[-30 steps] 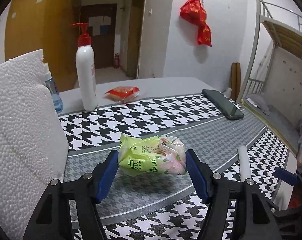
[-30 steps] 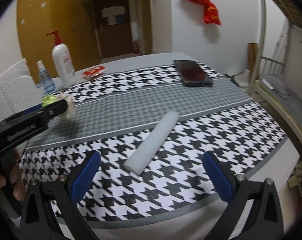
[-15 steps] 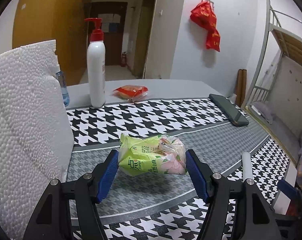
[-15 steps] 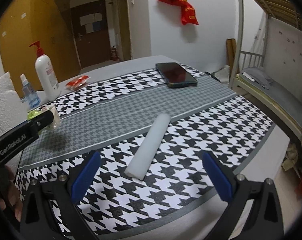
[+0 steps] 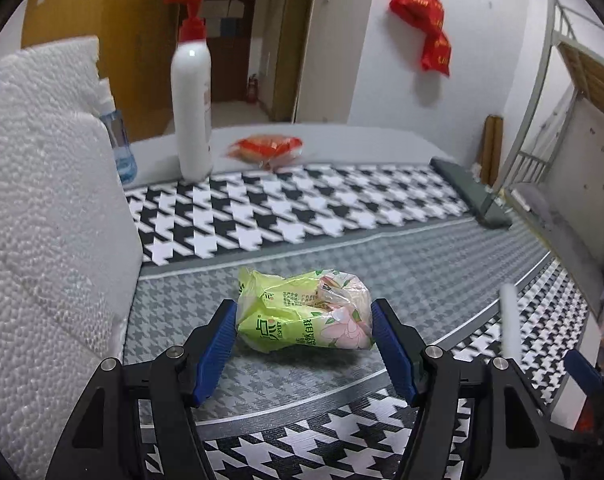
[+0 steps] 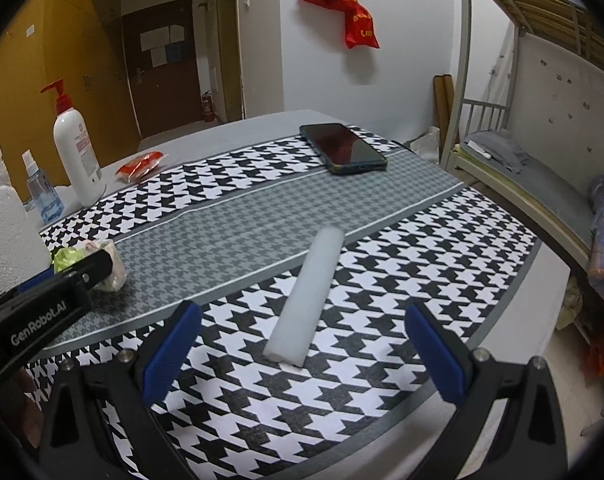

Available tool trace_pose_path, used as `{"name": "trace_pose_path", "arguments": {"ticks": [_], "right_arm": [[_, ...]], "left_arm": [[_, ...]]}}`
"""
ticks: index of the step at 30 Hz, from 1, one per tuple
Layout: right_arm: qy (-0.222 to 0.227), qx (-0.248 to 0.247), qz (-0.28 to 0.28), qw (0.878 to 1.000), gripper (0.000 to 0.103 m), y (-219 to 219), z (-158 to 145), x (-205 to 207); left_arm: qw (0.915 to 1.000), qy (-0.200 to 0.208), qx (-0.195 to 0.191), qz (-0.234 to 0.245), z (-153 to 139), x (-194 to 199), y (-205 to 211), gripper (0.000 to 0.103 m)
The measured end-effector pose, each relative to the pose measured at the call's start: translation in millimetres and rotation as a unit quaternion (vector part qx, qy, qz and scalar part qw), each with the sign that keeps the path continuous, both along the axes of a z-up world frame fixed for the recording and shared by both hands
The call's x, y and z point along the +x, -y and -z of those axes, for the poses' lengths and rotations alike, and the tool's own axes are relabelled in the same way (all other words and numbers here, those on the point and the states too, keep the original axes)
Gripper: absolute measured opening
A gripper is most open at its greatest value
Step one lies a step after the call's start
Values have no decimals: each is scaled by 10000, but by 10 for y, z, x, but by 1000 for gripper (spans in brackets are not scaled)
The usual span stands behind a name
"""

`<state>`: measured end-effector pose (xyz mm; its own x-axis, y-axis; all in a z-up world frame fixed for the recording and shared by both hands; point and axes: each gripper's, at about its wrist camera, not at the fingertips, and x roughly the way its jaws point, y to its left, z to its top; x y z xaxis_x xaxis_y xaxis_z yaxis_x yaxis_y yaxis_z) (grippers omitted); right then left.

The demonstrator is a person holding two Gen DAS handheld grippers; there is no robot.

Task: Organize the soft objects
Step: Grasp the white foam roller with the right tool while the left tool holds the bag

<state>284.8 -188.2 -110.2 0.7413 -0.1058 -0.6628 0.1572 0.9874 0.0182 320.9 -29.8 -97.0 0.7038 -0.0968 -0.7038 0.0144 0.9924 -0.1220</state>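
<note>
Clearly gripped: green tissue pack [image 5: 303, 316], lifted above the grey band of the houndstooth tablecloth [image 5: 286, 208], pinched between left gripper [image 5: 303, 334] pads. White foam roll [image 6: 305, 296] lying ahead of right gripper [image 6: 302, 344], spread wide, seemingly touching nothing. Foam block [image 5: 42, 208] leftward.

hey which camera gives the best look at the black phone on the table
The right wrist view: the phone lies there with its whole dark screen and case edge visible on the tablecloth. In the left wrist view it is only a thin dark slab seen edge-on at the right.
</note>
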Motion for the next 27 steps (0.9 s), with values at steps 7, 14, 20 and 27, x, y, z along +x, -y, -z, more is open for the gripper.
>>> {"name": "trace_pose_path", "arguments": {"ticks": [7,14,20,27], "right_arm": [[-109,-8,64,9999,103,-4,55,36],[-237,175,-4,9996,93,6,101,148],[-444,122,61,9989,69,13,161,212],[-509,-177,1,9985,43,-138,163,226]], "left_arm": [[9997,-203,129,14,62,49,40,69],[9997,-203,160,16,67,50,44,69],[9997,-202,168,20,71,54,48,69],[9997,-202,158,21,68,52,42,69]]}}
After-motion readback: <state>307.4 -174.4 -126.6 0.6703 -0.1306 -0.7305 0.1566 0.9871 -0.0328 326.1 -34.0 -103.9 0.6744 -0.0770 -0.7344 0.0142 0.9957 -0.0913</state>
